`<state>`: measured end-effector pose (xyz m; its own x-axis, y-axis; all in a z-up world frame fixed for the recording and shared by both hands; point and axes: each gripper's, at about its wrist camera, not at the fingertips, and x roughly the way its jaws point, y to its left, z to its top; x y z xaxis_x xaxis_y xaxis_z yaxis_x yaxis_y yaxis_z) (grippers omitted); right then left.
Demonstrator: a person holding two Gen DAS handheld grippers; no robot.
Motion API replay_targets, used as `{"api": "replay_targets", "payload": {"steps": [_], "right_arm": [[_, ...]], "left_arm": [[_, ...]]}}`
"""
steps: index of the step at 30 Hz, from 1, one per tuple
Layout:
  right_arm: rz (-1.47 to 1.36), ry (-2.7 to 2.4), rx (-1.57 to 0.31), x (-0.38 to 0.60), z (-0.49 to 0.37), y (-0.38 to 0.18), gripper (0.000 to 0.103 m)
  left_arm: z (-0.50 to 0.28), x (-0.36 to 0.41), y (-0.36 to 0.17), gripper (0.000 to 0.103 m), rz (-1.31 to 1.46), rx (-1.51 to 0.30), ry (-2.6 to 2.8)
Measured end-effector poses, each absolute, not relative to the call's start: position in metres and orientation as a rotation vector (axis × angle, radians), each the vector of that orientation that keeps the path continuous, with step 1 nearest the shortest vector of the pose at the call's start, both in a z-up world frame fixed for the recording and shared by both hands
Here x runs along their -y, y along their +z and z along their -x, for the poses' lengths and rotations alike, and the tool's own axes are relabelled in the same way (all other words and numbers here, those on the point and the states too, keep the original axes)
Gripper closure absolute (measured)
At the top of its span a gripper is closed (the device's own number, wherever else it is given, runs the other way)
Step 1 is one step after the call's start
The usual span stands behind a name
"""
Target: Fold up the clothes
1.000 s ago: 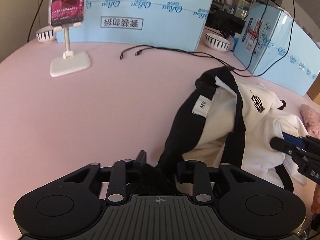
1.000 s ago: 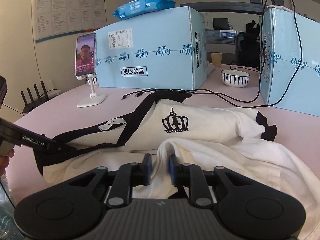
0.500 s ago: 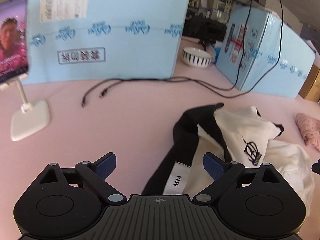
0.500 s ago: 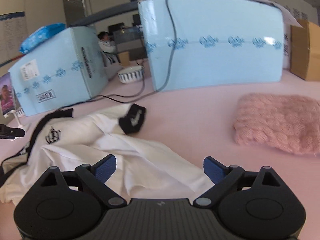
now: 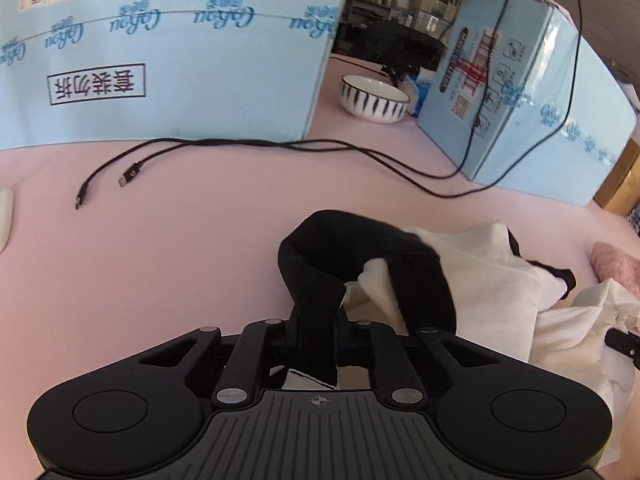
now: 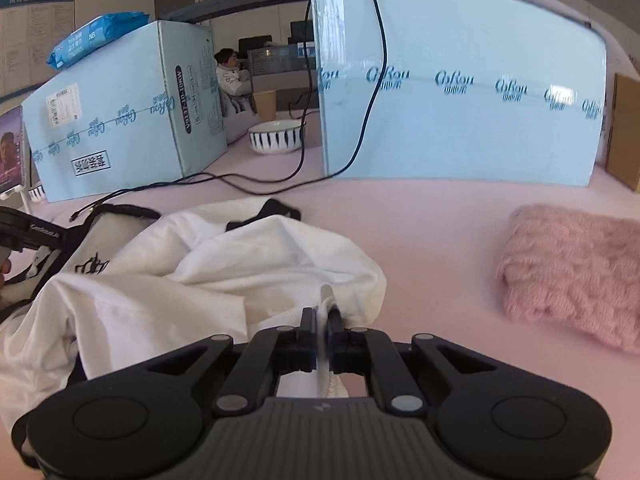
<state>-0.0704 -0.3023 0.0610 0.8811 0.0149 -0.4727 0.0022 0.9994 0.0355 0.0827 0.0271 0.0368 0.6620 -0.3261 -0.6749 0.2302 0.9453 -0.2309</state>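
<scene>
The left hand-held gripper (image 5: pixel 316 336) is clamped on the black trim band (image 5: pixel 320 320) of the white-and-black cotton top (image 5: pixel 480 292), and the right hand-held gripper (image 6: pixel 320 334) pinches a white edge of it. The garment lies bunched on the pink desk (image 5: pixel 160 240), just beyond both. To do this well, I judge both grips should draw apart evenly, lifting low so the cloth spreads flat, clear of the fuzzy pink folded knit (image 6: pixel 572 272) to the right and the black cables (image 5: pixel 240 146) farther off.
</scene>
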Motion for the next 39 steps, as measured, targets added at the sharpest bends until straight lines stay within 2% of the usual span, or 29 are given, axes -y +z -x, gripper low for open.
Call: {"api": "replay_targets", "payload": {"steps": [8,11,13,14,17,18,19,20,24,27,31,36,38,39], "right_arm": [[0.008,-0.036,-0.367,0.295,0.012,0.108,0.098],[-0.003,-0.023,-0.461,0.282,-0.040,0.097,0.091],[0.074,-0.025,-0.618,0.265,-0.075,0.072,0.068],[0.119,-0.047,-0.654,0.259,-0.080,0.063,0.063],[0.225,-0.107,-0.610,0.251,-0.068,0.055,0.037],[0.243,-0.118,-0.567,0.252,-0.059,0.057,0.020],[0.256,-0.126,-0.524,0.253,-0.049,0.060,0.008],[0.236,-0.104,-0.487,0.258,-0.036,0.066,0.005],[0.125,0.084,-0.478,0.275,-0.002,0.083,0.004],[0.051,0.226,-0.559,0.282,0.016,0.084,0.004],[0.102,0.293,-0.579,0.267,0.028,0.072,0.004],[0.188,0.279,-0.646,0.237,0.018,0.043,0.005],[0.183,0.280,-0.677,0.231,0.012,0.033,0.014],[0.164,0.290,-0.695,0.231,0.009,0.029,0.029]], "left_arm": [[-0.079,-0.066,0.090,0.095,0.146,-0.591,-0.180],[-0.110,-0.069,0.076,0.090,0.082,-0.677,-0.079],[-0.132,-0.073,0.054,0.082,0.055,-0.833,-0.009],[-0.134,-0.076,0.051,0.079,0.053,-0.864,0.005],[-0.120,-0.093,0.055,0.043,0.059,-0.845,0.029],[-0.115,-0.096,0.058,0.021,0.048,-0.831,0.037],[-0.108,-0.101,0.065,0.013,0.017,-0.812,0.048],[-0.099,-0.107,0.072,0.012,-0.026,-0.799,0.055],[-0.065,-0.122,0.088,0.008,-0.031,-0.785,0.026],[-0.027,-0.120,0.085,0.007,-0.100,-0.782,-0.001],[0.002,-0.123,0.070,0.007,-0.159,-0.802,0.041],[0.039,-0.131,0.068,0.007,-0.020,-0.830,-0.148],[0.046,-0.127,0.066,0.007,0.018,-0.837,-0.220],[0.049,-0.123,0.063,0.007,0.027,-0.845,-0.248]]}}
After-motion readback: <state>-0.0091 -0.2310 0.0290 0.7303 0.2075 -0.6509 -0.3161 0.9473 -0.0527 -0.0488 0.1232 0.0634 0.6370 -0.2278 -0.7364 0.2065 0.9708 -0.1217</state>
